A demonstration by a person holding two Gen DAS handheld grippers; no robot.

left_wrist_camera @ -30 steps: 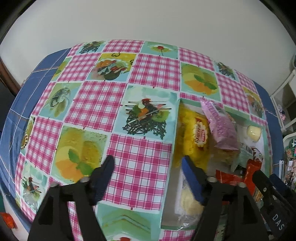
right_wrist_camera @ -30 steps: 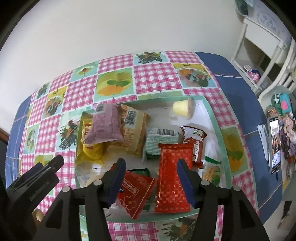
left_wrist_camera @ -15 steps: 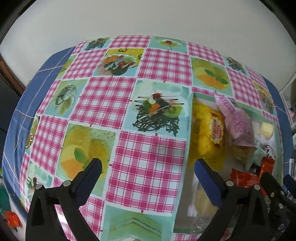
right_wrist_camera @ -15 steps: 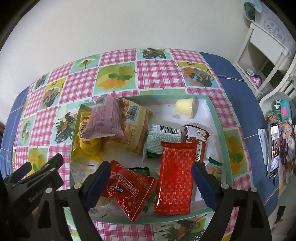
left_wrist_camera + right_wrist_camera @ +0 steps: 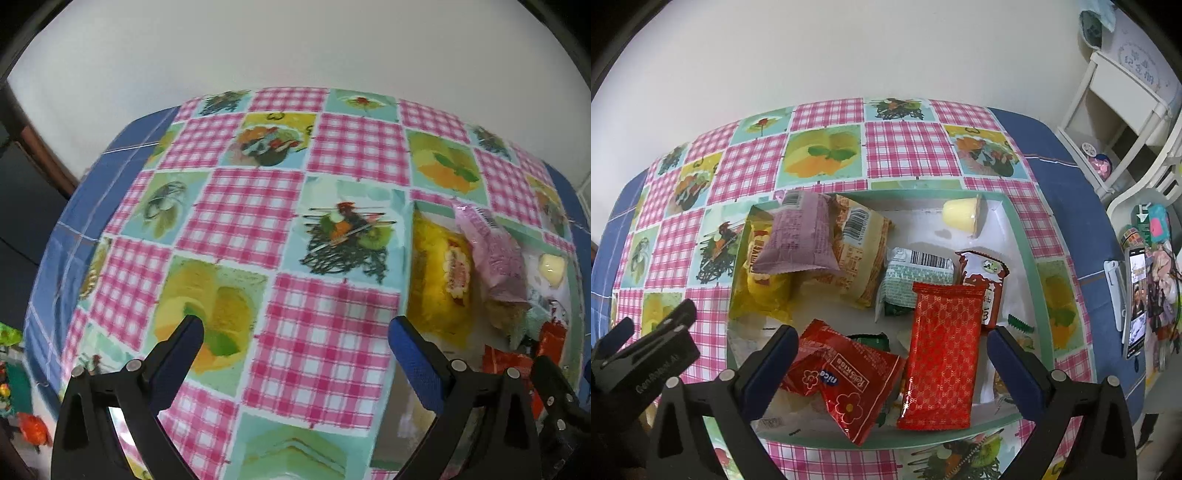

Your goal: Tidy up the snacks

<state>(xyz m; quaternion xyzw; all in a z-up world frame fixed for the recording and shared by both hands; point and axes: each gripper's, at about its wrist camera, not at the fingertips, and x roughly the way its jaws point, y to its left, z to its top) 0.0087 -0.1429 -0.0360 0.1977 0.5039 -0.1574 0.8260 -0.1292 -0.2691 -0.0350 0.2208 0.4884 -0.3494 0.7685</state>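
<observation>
A shallow box with a green rim [image 5: 1030, 251] sits on the checked tablecloth and holds several snack packs: a long red pack [image 5: 942, 354], a red packet with flowers [image 5: 846, 380], a purple pack [image 5: 801, 236], a yellow bag [image 5: 761, 284], a green-white pack [image 5: 912, 277] and a yellow jelly cup [image 5: 962, 216]. My right gripper [image 5: 890, 350] is open and empty above the two red packs. My left gripper [image 5: 295, 343] is open and empty over bare tablecloth left of the box; the yellow bag [image 5: 439, 284] and purple pack [image 5: 495, 254] show at its right.
The table [image 5: 240, 221] has a pink checked cloth with fruit pictures and a blue border. A white wall stands behind. A white shelf [image 5: 1119, 96] and a phone on a stand [image 5: 1136, 299] are to the right of the table.
Both grippers opened wider and pulled back and up from the table. The snacks in the box have not moved.
</observation>
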